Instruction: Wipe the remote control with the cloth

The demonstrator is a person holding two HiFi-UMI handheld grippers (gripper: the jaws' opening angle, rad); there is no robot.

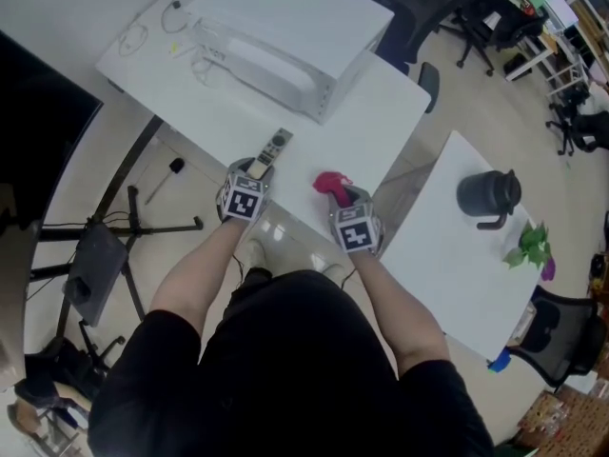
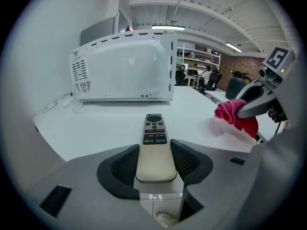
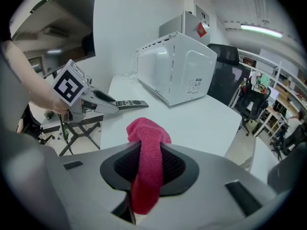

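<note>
A long beige remote control [image 2: 154,146] [image 1: 270,150] lies between the jaws of my left gripper [image 2: 155,161] [image 1: 249,181], which is shut on its near end; the button end points toward the microwave. The remote [image 3: 123,103] also shows at the left of the right gripper view. A pink cloth [image 3: 145,163] [image 1: 331,185] hangs bunched in my right gripper [image 3: 149,164] [image 1: 348,208], shut on it. The cloth [image 2: 237,115] is held above the white table [image 1: 362,131], to the right of the remote and apart from it.
A white microwave [image 1: 285,38] stands at the back of the table with cables [image 1: 143,34] beside it. A second white table [image 1: 455,255] at the right carries a dark jug [image 1: 489,196] and a small plant [image 1: 531,248]. Office chairs [image 1: 495,17] stand beyond.
</note>
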